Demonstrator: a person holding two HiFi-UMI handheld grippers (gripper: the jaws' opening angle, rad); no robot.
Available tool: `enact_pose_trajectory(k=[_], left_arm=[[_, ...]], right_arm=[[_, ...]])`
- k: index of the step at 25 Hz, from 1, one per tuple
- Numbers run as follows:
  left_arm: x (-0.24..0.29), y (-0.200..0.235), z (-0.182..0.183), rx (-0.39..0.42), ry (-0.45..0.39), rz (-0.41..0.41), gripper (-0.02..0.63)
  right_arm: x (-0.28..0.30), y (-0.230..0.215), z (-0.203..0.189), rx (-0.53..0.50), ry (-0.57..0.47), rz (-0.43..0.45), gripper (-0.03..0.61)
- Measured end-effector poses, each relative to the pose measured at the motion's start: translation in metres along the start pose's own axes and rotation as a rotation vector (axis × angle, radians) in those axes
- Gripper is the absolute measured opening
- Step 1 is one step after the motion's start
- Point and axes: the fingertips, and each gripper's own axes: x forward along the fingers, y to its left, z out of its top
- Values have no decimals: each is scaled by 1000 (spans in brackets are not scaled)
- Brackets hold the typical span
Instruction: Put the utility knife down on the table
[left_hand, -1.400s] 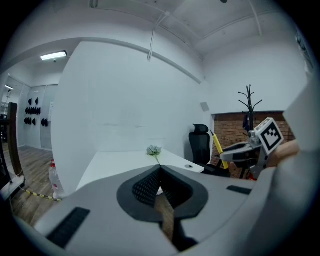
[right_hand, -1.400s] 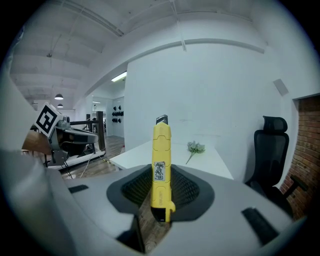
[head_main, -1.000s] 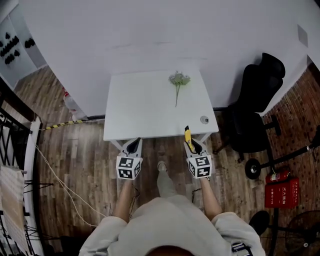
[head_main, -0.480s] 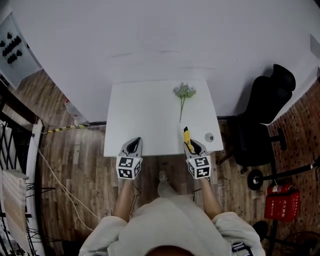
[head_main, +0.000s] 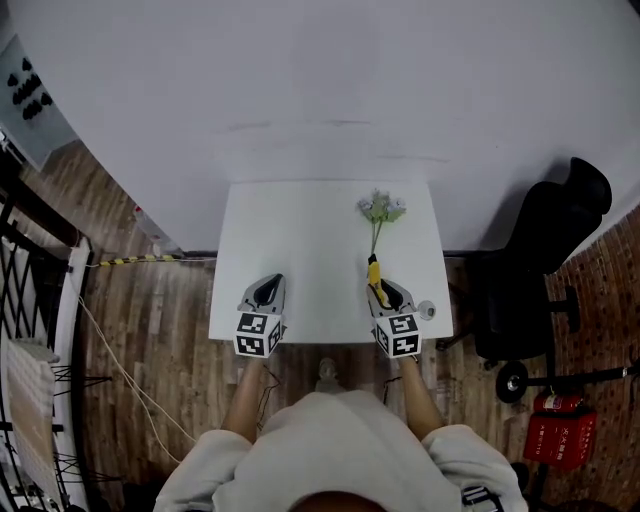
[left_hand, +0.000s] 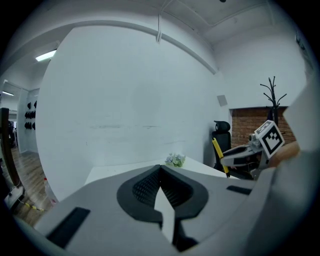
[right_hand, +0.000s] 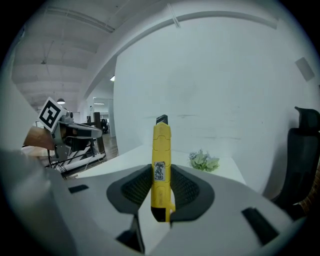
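Observation:
A yellow utility knife (right_hand: 161, 150) with a black tip stands between the pads of my right gripper (right_hand: 161, 172), which is shut on its handle. In the head view the knife (head_main: 375, 272) points away from me over the front right of the white table (head_main: 300, 240); my right gripper (head_main: 387, 293) hangs above the table's near edge. My left gripper (head_main: 267, 291) is level with it at the front left, its jaws together and empty (left_hand: 161, 170). The left gripper view also catches the knife (left_hand: 219, 156) off to its right.
A small sprig of pale flowers (head_main: 380, 210) lies at the table's back right, just beyond the knife tip. A small round thing (head_main: 428, 311) sits at the front right corner. A black office chair (head_main: 545, 260) stands right of the table; a red extinguisher (head_main: 556, 438) is on the floor.
The person has walked up to the table. Both grippers have gone from over the wooden floor to over the table's front edge, the knife still held in the right one.

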Motion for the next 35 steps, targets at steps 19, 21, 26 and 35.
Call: enact_pose_trajectory(k=[19, 21, 26, 35], left_arm=[[59, 46, 5, -34, 26, 31, 6], [63, 46, 4, -36, 32, 26, 6], [78, 49, 3, -37, 44, 5, 6], [98, 65, 0, -56, 64, -12, 6]], right_arm=[[85, -8, 26, -19, 24, 71, 110], [88, -9, 25, -16, 30, 70, 110], [98, -12, 23, -3, 45, 61, 110], [116, -11, 17, 24, 83, 52, 110]])
